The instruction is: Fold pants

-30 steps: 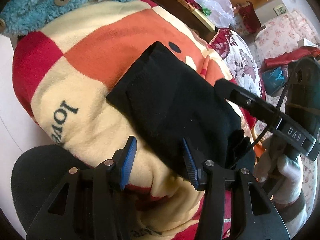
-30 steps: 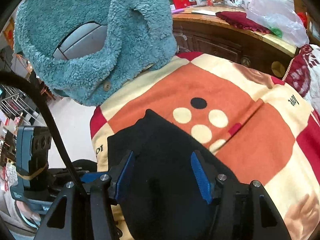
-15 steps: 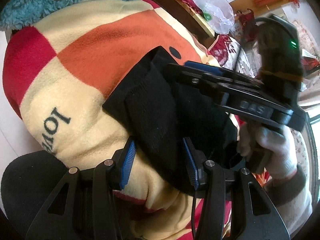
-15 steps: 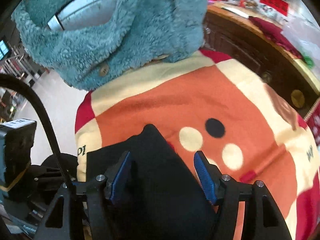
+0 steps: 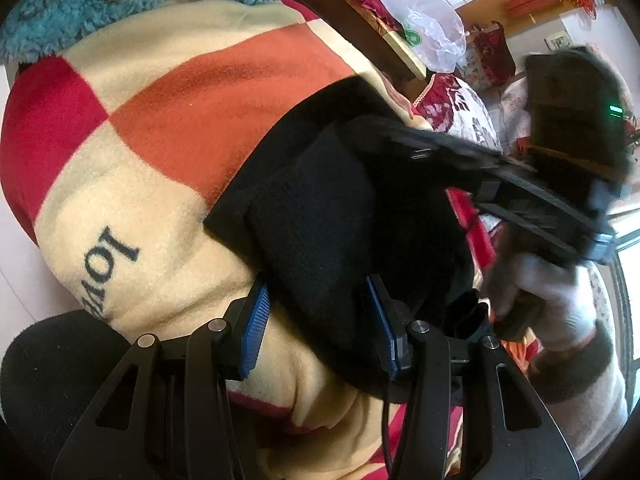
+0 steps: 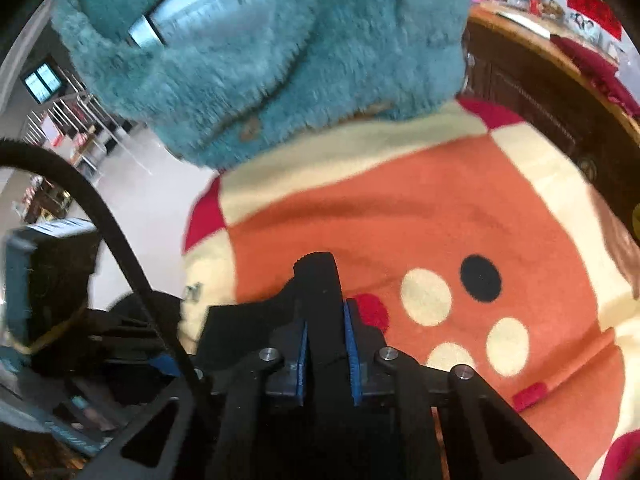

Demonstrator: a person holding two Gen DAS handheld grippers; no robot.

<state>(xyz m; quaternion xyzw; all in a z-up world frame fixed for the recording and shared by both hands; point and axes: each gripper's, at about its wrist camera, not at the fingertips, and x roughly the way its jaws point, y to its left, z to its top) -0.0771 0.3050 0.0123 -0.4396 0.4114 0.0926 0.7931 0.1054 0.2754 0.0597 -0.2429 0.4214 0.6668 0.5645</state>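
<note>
Checkered fleece blanket in cream, orange and red, printed "love", covers the surface under everything; what it lies on can't be told, maybe a bed or sofa. Teal fuzzy buttoned garment sits at the far edge of the blanket, not part of the fold. Black pants lie on the blanket near center, already a compact multi-layer bundle with one flap lying over a lower layer, corner edge visible toward the "love" print. So judging from the layers, most of the folding looks done; what's left is probably one last fold-over or a lay-down and flatten, then release. Right gripper is clenched on a pinched ridge of black pants fabric, the blue pads tight against the cloth with a fold standing up between them; in the left wrist view it's blurred and reaches in from the right over the top of the bundle, gloved hand on its handle. Left gripper has its jaws spread wide, released, blue pads on either side of the bundle's near edge; the cloth sits between them but isn't squeezed, touching or not can't be told for sure. Clear plastic bag on a wooden ledge behind, irrelevant.
</note>
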